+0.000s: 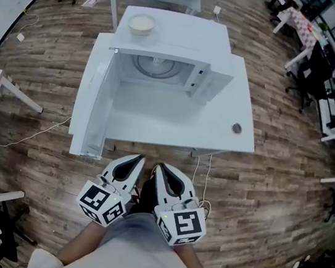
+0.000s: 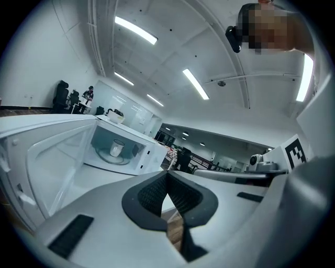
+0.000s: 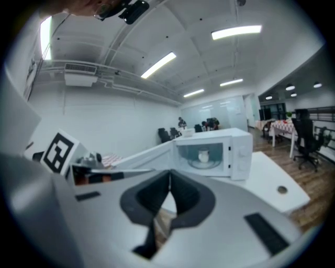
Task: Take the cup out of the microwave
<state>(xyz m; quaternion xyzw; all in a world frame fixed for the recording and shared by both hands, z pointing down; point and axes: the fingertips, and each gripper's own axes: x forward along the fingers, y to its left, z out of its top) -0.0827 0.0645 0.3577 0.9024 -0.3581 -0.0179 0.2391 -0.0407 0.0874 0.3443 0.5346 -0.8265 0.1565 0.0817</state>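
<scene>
Both the left tongs (image 1: pixel 138 159) and the right tongs (image 1: pixel 158 167) are clenched on nothing, side by side just short of the bench (image 1: pixel 218 131) edge. Well beyond them the cup (image 3: pixel 203 155) stands upright on the turntable inside the microwave (image 1: pixel 187 43), whose door (image 1: pixel 93 107) hangs open on the left. Reaching in clenched would likely topple the cup instead of gripping it, and a wide left approach could clip the door.
</scene>
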